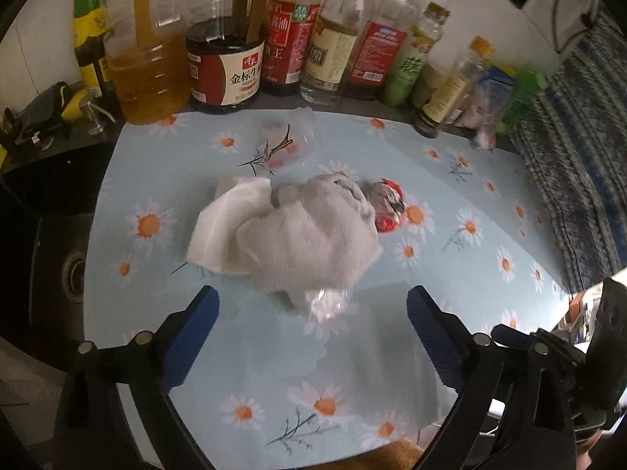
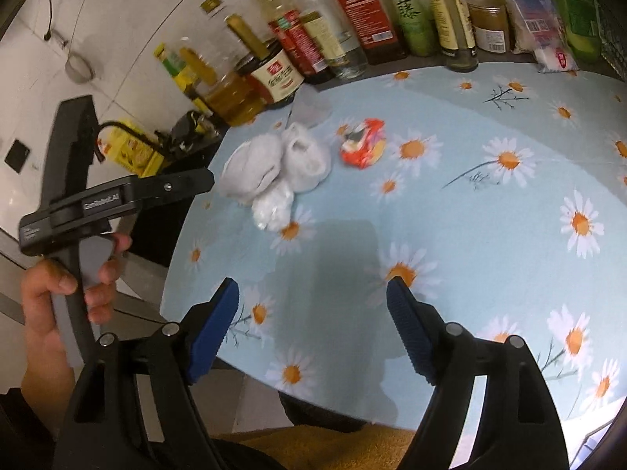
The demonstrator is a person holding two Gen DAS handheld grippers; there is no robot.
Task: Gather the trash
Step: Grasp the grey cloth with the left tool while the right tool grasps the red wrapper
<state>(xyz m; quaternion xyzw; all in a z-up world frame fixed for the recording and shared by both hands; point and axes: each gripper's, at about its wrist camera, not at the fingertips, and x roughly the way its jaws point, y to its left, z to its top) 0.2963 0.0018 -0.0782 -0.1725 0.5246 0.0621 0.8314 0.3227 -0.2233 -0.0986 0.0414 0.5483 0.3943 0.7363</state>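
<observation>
Blue-padded left gripper (image 1: pixel 311 309) and right gripper (image 2: pixel 313 297) hung spread wide and empty above the daisy-print table (image 1: pixel 450 305); crumpled tissues (image 1: pixel 298 235) and what looked like a red wrapper (image 1: pixel 388 207) lay at twelve o'clock.

The red wrapper (image 1: pixel 388 207) lies half hidden, perhaps tucked, under the crumpled tissues (image 1: pixel 309 235).

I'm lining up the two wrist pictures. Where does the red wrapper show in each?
Left wrist: red wrapper right of centre, tucked against the right end of the crumpled tissues.
Right wrist: red wrapper upper middle, lying apart to the right of the tissues.
Shared landmark: the dark soy sauce jar in the bottle row behind.
</observation>
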